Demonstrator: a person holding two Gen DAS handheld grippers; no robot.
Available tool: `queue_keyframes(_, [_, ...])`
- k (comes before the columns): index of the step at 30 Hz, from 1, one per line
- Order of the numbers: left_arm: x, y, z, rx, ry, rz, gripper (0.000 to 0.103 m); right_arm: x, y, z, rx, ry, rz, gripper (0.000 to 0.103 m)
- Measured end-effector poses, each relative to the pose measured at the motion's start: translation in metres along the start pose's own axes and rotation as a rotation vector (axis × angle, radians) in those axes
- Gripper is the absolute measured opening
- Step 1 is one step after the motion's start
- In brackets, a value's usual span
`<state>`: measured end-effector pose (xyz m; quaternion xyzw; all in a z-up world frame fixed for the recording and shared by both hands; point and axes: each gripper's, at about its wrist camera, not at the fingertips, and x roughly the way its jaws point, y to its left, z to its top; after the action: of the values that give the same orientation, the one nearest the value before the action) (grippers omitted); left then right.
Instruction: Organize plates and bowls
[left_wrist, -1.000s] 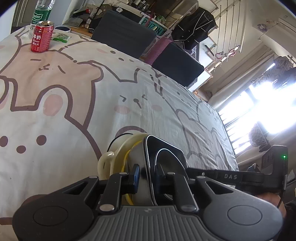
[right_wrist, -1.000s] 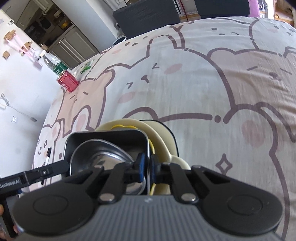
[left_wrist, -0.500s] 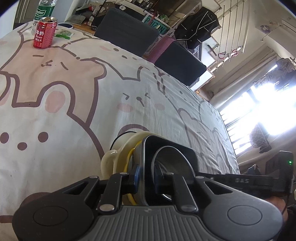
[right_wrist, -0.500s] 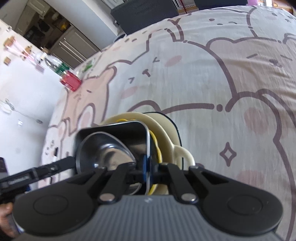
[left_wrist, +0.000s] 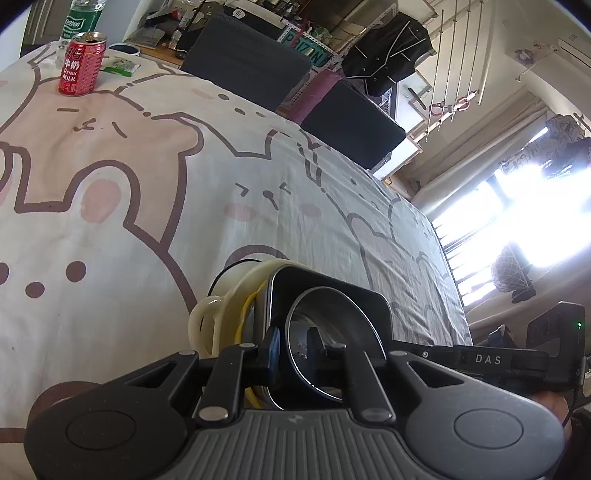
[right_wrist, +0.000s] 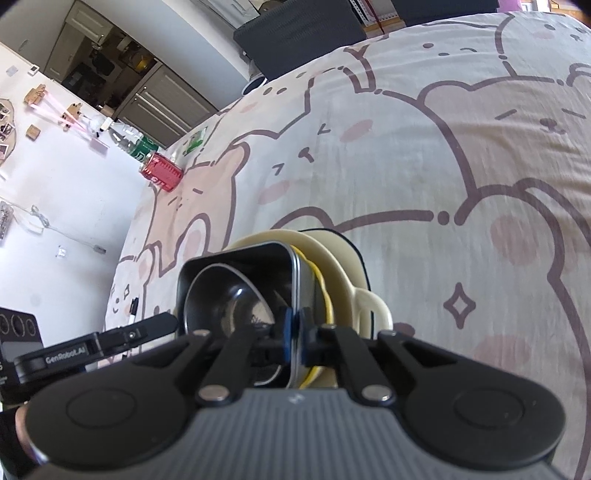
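Left gripper (left_wrist: 291, 345) at 6 o'clock, pinching the near rim of a square dark metal tray (left_wrist: 332, 295) that carries a round steel bowl (left_wrist: 332, 339). Right gripper (right_wrist: 294, 334) pressed onto the opposite rim of the same tray. Nested beneath the tray, a cream ceramic dish with loop handles (left_wrist: 207, 321) and a yellow edge, over the bear-print tablecloth (left_wrist: 147, 192) near its front middle; contact with the cloth unclear. Far off at 11 o'clock in the left view, upright red milk can (left_wrist: 82, 63) beside green-labelled bottle (left_wrist: 79, 18).
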<state>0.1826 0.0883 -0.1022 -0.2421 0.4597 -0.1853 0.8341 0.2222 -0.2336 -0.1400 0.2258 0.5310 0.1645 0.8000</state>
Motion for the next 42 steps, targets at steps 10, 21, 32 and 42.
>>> queue_keyframes(10, [-0.015,-0.016,-0.001,0.058,-0.020,0.055,0.022,-0.012,0.009,0.001,-0.045,-0.047,-0.006,0.013])
queue_keyframes(21, [-0.065,-0.043,-0.017,0.122,-0.132,0.189,0.086,-0.071,0.024,-0.023,-0.178,-0.219,-0.056,0.060])
queue_keyframes(32, [-0.121,-0.081,-0.068,0.206,-0.300,0.279,0.103,-0.130,0.045,-0.083,-0.253,-0.411,-0.066,0.090])
queue_keyframes(42, [-0.159,-0.111,-0.120,0.277,-0.387,0.309,0.103,-0.165,0.060,-0.151,-0.361,-0.597,-0.133,0.103])
